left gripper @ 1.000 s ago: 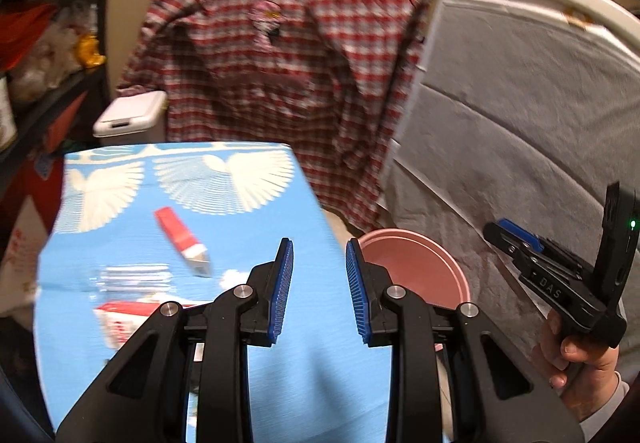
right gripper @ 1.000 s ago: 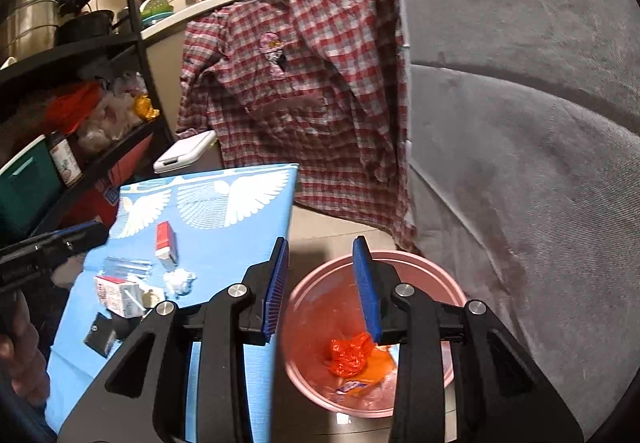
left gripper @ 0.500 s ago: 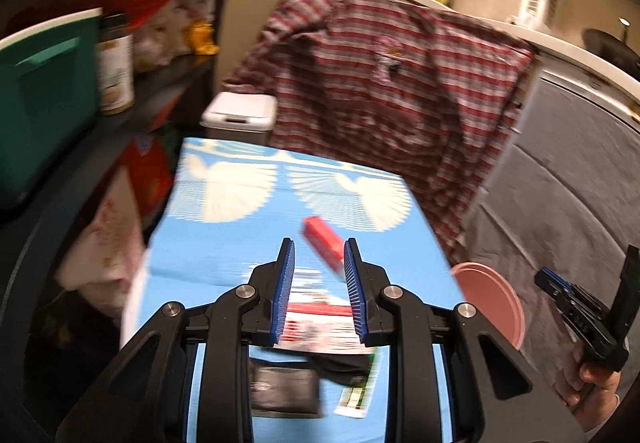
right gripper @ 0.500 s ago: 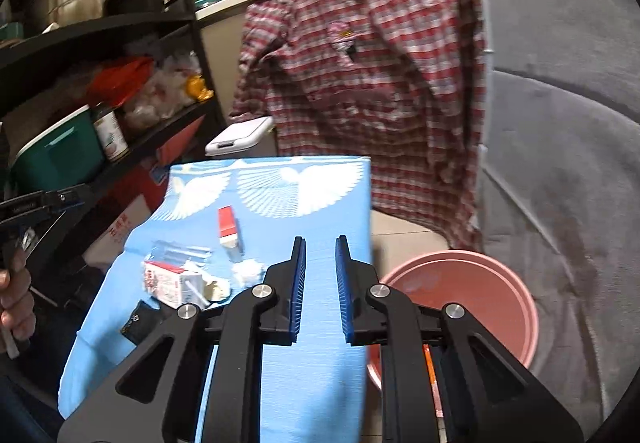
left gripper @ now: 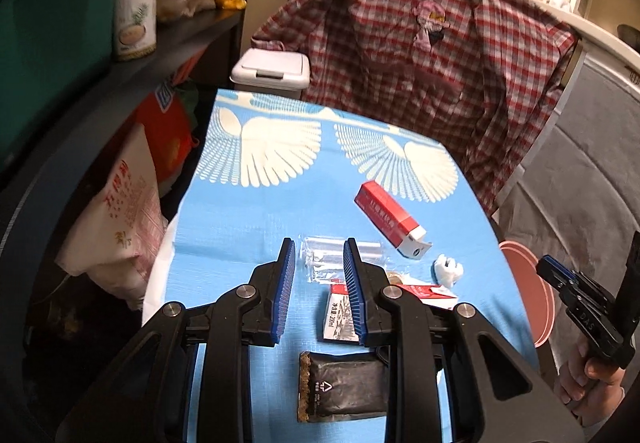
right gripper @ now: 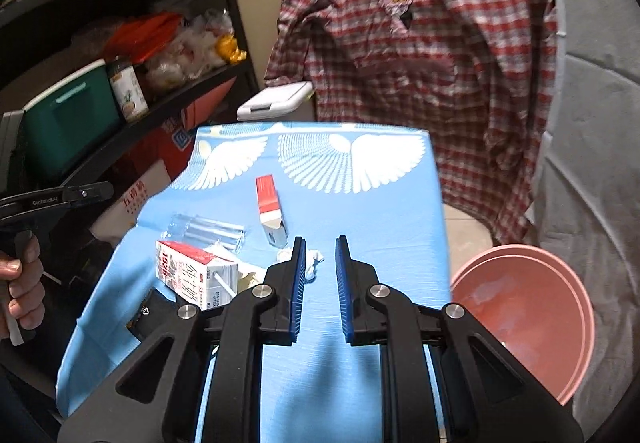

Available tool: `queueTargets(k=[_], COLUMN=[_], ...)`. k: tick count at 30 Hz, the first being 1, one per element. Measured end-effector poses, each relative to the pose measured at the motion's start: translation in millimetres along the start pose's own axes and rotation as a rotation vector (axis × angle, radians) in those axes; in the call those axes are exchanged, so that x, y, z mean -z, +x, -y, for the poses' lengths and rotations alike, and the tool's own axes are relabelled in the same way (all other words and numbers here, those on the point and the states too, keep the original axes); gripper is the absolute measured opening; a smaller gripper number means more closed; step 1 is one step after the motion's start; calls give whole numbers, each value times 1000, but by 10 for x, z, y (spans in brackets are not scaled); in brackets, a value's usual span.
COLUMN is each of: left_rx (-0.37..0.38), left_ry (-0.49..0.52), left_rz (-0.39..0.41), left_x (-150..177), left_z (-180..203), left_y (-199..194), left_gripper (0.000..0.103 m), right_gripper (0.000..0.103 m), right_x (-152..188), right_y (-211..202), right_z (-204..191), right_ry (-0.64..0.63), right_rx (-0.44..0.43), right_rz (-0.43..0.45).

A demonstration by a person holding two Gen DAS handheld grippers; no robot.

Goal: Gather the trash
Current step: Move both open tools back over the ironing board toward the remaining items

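Observation:
Trash lies on a blue table with white wing prints (left gripper: 260,211): a red and white box (left gripper: 390,219), a clear plastic wrapper (left gripper: 324,257), a crumpled white tissue (left gripper: 449,269), a small milk carton (left gripper: 340,313) and a black packet (left gripper: 340,389). My left gripper (left gripper: 319,255) is open and empty, above the wrapper and carton. My right gripper (right gripper: 320,255) is open and empty, above the table (right gripper: 380,211) by the tissue (right gripper: 312,261). The box (right gripper: 270,209), wrapper (right gripper: 212,229) and carton (right gripper: 192,275) lie left of it. A pink bin (right gripper: 528,315) stands on the floor right of the table.
A plaid shirt (left gripper: 420,55) hangs behind the table. A white lidded bin (left gripper: 272,69) stands at the far end. Dark shelves (right gripper: 120,91) with a green box, jars and bags run along the left. A grey sofa (right gripper: 592,163) is on the right.
Both grippers have swung left from the pink bin to over the table. The right gripper narrowed, then opened a little again; the left stays open.

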State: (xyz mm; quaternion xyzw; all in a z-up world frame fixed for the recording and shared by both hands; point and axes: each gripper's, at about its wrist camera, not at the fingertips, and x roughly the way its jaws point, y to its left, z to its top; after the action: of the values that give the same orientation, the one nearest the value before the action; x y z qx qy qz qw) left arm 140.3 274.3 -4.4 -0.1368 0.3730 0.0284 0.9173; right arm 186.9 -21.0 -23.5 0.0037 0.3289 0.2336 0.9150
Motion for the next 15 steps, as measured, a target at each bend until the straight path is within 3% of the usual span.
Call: queueTargets(k=[11, 15], left_rx=[6, 12], left_ry=[-19, -40], left_rz=[-50, -68], left_x=[31, 46], left_z=[-123, -194], left_y=[428, 546], left_gripper=[25, 25], right_gripper=[18, 32], right_x=[36, 59], right_y=[524, 684], right_z=[-63, -103], right_ry=[-34, -48], right_rx=[-32, -44], right_rz=[-82, -110])
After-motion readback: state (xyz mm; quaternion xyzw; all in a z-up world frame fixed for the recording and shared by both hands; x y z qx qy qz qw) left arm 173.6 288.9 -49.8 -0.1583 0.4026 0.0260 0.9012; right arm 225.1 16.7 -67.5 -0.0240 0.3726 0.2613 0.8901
